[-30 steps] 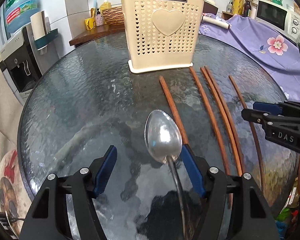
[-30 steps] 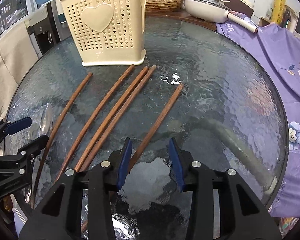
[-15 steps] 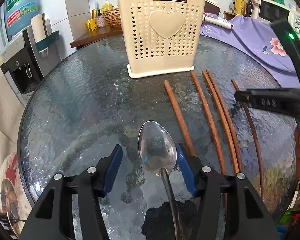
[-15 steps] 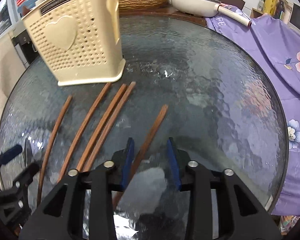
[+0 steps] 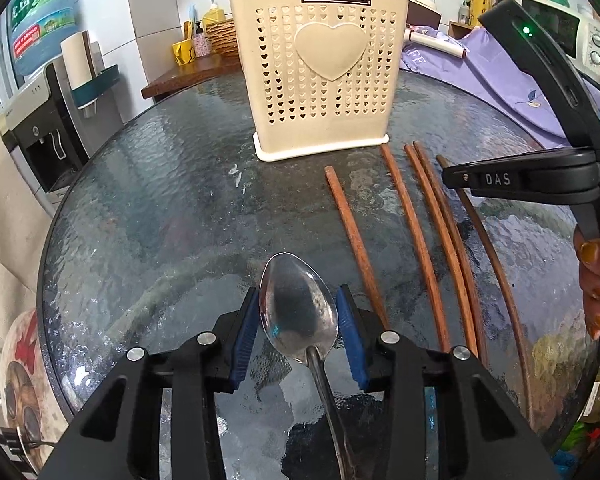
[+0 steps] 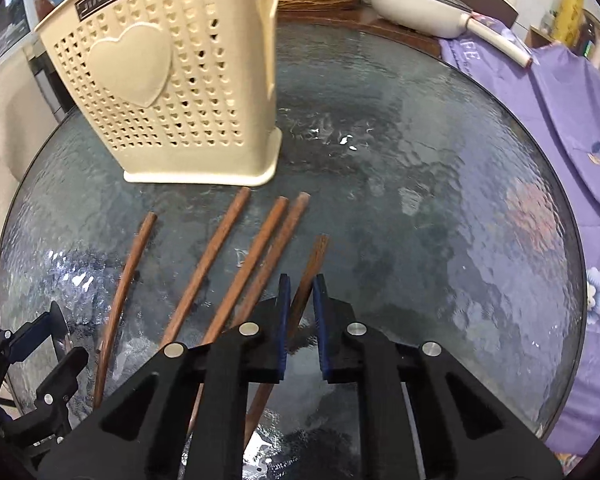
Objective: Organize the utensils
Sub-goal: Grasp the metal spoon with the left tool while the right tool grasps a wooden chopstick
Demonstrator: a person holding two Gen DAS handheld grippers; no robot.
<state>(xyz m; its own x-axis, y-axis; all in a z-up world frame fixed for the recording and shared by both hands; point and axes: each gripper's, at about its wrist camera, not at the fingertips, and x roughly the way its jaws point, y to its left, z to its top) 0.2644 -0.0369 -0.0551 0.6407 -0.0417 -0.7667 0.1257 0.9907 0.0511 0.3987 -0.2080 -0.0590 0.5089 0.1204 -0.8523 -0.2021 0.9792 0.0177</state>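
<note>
Closing in since a second ago, the left gripper (image 5: 298, 334) has its blue pads now touching both edges of the spoon (image 5: 298, 312) bowl, where before they stood wide apart; the spoon lies on the glass table (image 5: 160, 208), handle running back under the gripper. Four chopsticks (image 5: 414, 240) lie to its right, and the cream basket (image 5: 320, 76) stands upright beyond them. At the right edge the other gripper hangs above the chopsticks.

From the right wrist, the right gripper (image 6: 301, 320) has narrowed onto the rightmost chopstick (image 6: 310, 276) and appears clamped on it, raised off the glass. The basket (image 6: 172, 92) looms nearer than before. Far left, the left gripper (image 6: 40, 360) shows at table level.
</note>
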